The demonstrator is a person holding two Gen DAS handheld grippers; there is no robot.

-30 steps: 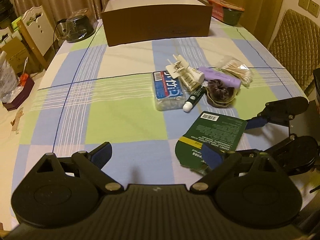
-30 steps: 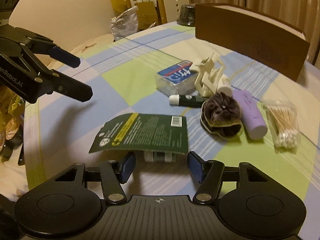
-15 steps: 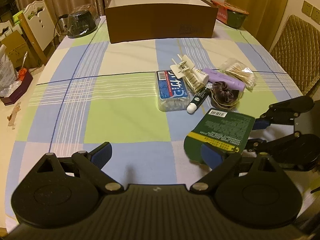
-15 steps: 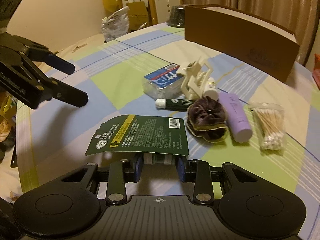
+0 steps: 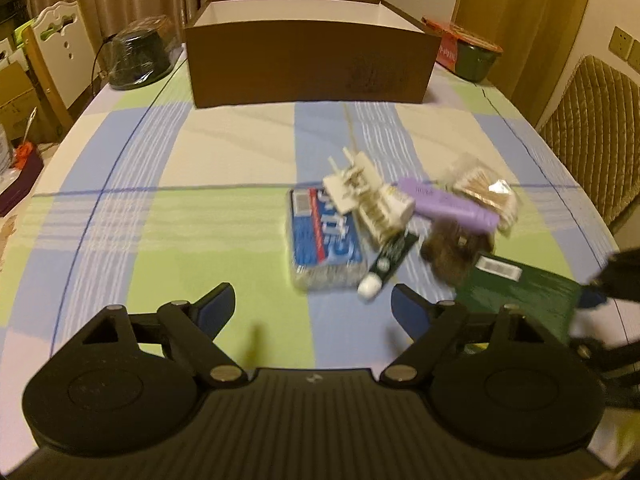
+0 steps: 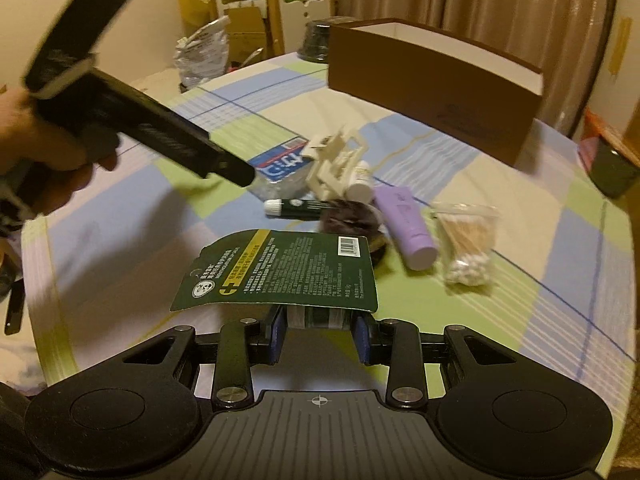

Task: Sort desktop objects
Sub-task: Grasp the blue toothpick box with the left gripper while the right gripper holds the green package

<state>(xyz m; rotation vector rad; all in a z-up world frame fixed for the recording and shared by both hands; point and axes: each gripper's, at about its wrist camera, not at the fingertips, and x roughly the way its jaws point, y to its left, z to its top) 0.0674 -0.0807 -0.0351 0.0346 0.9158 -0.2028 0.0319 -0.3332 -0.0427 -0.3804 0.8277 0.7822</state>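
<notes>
- Our right gripper [image 6: 319, 334] clamps the green carded pack [image 6: 280, 270]; our left gripper [image 5: 313, 305] is closing on nothing
- We see the brown box [image 5: 308, 62] open-topped; contents hidden

My left wrist camera looks steeply down past its black gripper [image 5: 314, 308] across the checked tablecloth [image 5: 200, 232], with the open brown cardboard box [image 5: 308, 68] straight ahead at the far end. My right wrist camera sits closer and faces the box [image 6: 432, 80] obliquely, ahead to its right. Both views share the cluttered pile with the blue-labelled clear plastic box [image 5: 326, 240] [image 6: 280, 164].
</notes>
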